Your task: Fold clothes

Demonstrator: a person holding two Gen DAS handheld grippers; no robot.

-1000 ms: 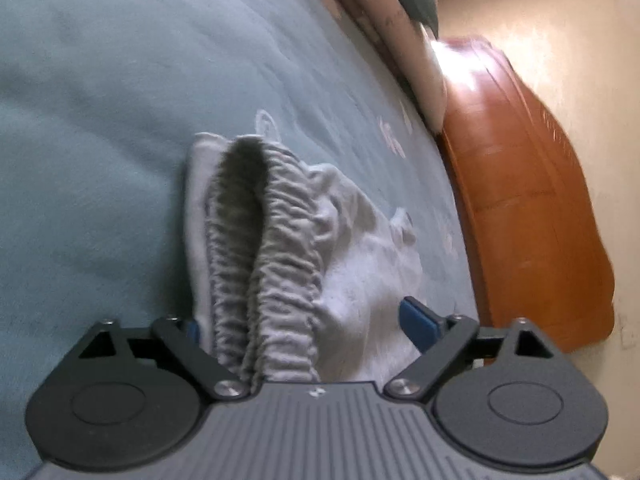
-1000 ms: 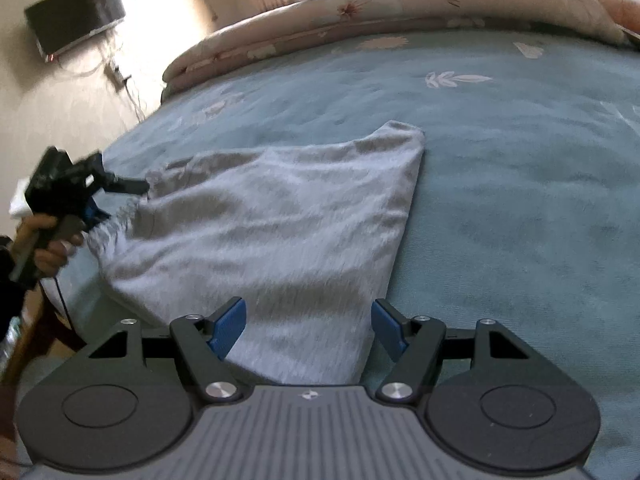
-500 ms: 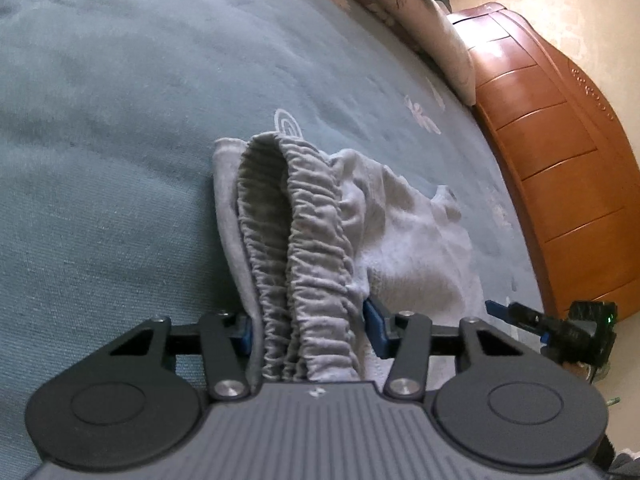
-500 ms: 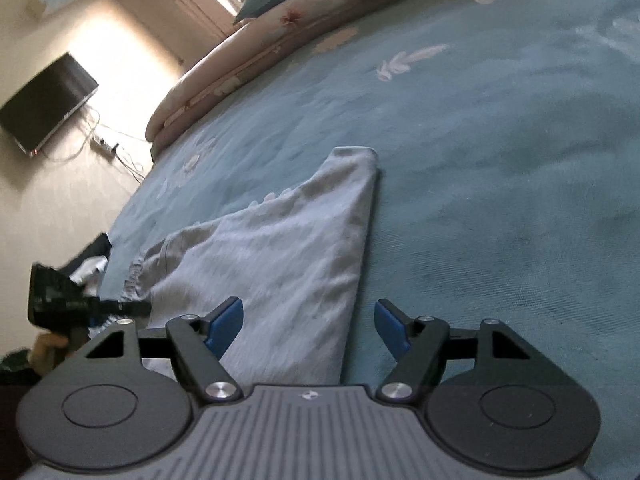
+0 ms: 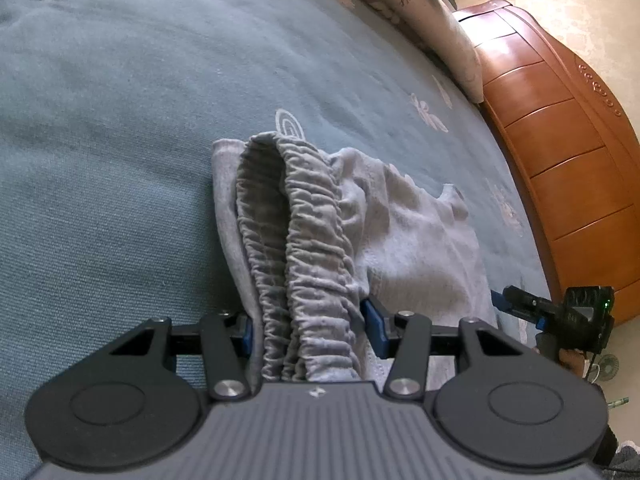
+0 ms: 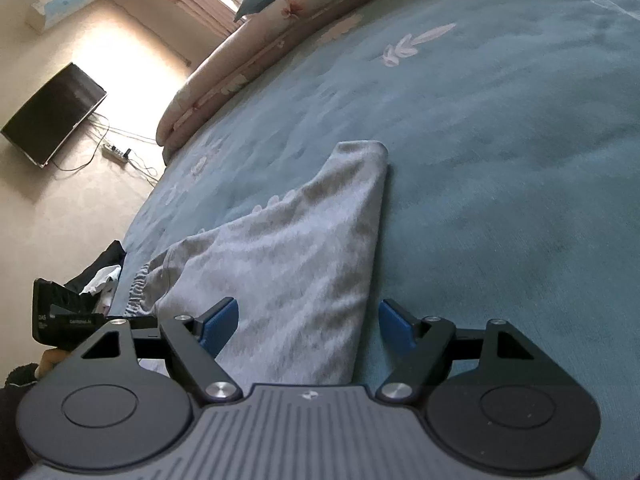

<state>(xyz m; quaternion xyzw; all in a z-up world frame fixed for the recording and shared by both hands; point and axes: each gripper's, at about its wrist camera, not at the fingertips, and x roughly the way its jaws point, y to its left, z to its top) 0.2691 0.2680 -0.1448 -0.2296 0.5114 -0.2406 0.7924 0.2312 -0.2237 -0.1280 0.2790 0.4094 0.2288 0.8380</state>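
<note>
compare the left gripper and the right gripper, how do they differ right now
The left gripper is shut on the grey shorts' bunched waistband; the right gripper has its jaws opening, pads clear of the leg end between them. Left jaws stand narrow, right jaws wide. Both have blue pads and point down at the blue bedspread.

The near end of the grey trousers (image 5: 400, 240) disappears under my left gripper (image 5: 311, 330), so I can't see how much of the waistband (image 5: 316, 248) lies past the pads. In my right view the hem end slips beneath my right gripper (image 6: 308, 320), whose jaws are opening. The hand (image 6: 50, 360) holding my left gripper is mostly hidden behind it.
</note>
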